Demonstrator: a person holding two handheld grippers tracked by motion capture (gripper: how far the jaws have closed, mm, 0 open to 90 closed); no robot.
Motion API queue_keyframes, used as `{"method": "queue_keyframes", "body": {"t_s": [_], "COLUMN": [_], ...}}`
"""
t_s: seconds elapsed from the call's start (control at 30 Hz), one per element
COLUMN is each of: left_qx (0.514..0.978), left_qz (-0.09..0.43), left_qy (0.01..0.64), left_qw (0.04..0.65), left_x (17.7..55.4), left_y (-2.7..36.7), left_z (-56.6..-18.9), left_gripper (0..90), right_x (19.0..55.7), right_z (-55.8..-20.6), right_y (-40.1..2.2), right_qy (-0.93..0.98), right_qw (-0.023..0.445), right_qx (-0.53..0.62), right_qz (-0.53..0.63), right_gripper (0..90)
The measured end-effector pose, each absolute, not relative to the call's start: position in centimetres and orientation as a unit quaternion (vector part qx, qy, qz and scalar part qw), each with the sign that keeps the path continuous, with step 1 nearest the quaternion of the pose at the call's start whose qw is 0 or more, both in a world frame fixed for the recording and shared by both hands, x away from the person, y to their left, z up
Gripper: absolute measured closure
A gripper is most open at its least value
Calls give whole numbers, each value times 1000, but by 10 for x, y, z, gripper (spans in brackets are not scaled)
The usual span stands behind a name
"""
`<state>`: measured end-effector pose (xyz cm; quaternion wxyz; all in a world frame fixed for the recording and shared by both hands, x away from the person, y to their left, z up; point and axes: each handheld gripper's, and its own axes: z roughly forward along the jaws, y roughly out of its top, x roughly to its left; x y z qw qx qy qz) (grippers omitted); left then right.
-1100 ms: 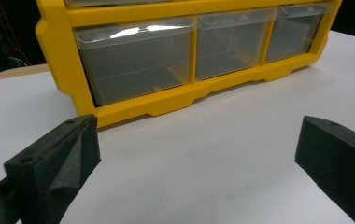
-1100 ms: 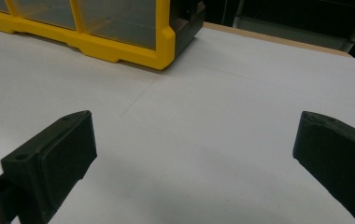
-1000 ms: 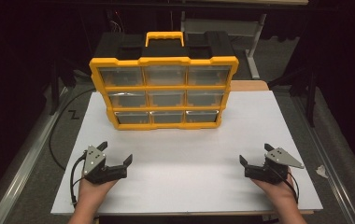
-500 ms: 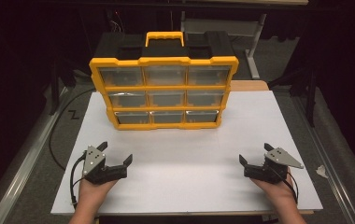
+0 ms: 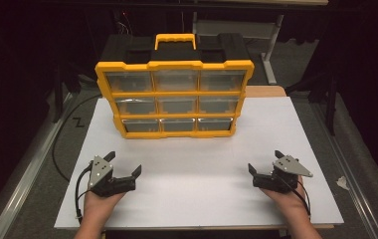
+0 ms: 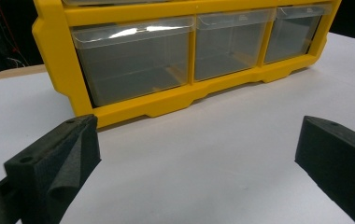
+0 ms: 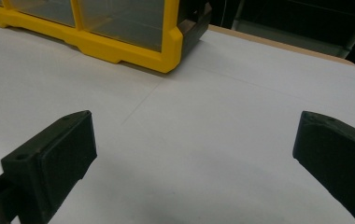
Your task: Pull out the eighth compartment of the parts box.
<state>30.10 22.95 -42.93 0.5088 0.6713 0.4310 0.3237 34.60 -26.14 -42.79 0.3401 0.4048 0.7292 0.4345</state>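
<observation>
Tongs agape before drawers.

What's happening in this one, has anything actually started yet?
Not much yet. A person holds the left gripper and the right gripper low over the near edge of the white table, both with jaws wide open and holding nothing. Farther back stands a yellow drawer organizer with nine clear drawers, all closed, and a carry handle on top. Neither gripper touches it; each points roughly toward it.

organizer top cropped, drawers' contents unclear
</observation>
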Motion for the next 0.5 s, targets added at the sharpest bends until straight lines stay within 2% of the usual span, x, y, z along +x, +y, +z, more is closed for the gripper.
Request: {"method": "queue_keyframes", "body": {"t_s": [0.5], "left_qx": [672], "left_qz": [322], "left_qy": [431], "left_qw": [509], "left_x": [300], "left_y": [230], "left_z": [-429], "left_gripper": [6], "right_x": [361], "right_z": [-421], "right_y": [-233], "right_qy": [739], "right_qw": [328], "right_qx": [394], "right_qz": [437], "right_gripper": [8]}}
